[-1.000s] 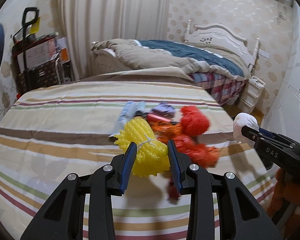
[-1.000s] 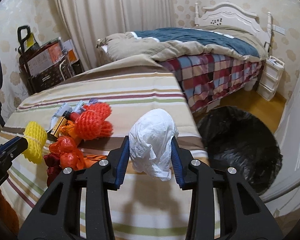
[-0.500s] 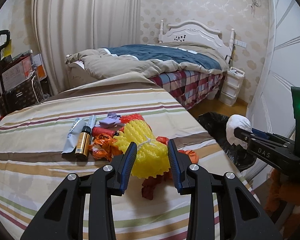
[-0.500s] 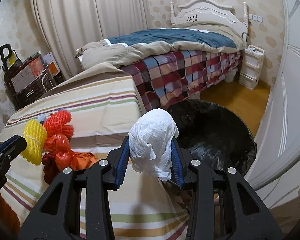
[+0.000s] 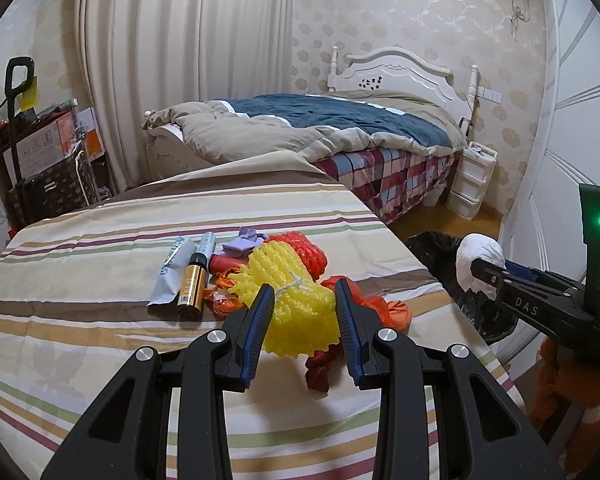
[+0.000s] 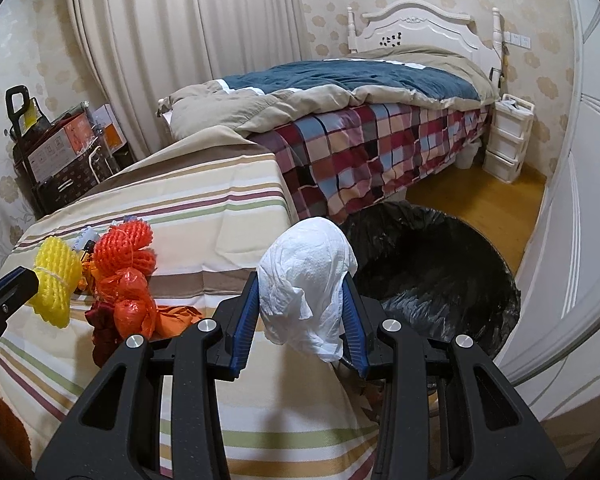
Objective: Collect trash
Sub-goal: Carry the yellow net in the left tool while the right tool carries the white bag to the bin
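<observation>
Right gripper: fingers clamped on white tissue wad, held near bin rim, not over mouth. Left gripper: fingers clamped on yellow foam net, above pile. Bin with black liner beside bench; contents not discernible. I judge nothing dropped yet. Remaining on bench: orange nets, bottle, wrapper. Versus earlier frame: both views swung toward bin; bin looms larger.

We count two grippers: the left gripper at lower centre and the right gripper, also lower centre. Each holds one item: one yellow foam net, one white paper wad. At right we see one black trash bin. In mid-frame lie one gold bottle and one purple scrap.
</observation>
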A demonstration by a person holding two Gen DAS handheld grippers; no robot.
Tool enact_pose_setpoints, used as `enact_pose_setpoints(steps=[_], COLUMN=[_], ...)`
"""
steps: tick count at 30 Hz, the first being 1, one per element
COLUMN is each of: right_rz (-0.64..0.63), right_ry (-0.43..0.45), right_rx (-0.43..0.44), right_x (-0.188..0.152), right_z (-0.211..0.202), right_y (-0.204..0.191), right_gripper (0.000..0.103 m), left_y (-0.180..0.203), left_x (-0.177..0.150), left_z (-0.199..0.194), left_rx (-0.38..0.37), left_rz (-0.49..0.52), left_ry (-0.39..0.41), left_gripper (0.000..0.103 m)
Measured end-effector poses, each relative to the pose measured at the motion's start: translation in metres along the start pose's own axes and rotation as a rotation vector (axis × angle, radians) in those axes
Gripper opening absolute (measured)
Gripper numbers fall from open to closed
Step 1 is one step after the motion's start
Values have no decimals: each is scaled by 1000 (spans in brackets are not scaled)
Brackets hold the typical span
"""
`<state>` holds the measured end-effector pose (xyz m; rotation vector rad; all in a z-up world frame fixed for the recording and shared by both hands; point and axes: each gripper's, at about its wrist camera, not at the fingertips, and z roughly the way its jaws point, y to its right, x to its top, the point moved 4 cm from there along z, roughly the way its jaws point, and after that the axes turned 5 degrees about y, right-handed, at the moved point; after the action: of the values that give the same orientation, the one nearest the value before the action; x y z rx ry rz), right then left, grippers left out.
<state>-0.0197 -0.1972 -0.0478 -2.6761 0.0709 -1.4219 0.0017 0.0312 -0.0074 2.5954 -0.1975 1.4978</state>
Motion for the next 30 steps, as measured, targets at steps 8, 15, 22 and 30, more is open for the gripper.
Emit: enact_pose_setpoints(steps=[8,15,22,30], right_rz=[2,9,37,79], right_ry=[17,37,37,9], right_rx=[-3,-34,-89,-141], right_x=[6,13,17,15], right_z=[-8,-14,-9,12], right_y=[-1,15,48,86], right_gripper=[38,38,38,38], left_y=[5,33,74,121], left_x=[12,31,40,39], left_z=[-14,-12,19,59], left_rx=[-25,-94,-183,-242], left_rz=[3,38,72,127], left_ry=[48,86,69,33], left_gripper=[34,34,34,34])
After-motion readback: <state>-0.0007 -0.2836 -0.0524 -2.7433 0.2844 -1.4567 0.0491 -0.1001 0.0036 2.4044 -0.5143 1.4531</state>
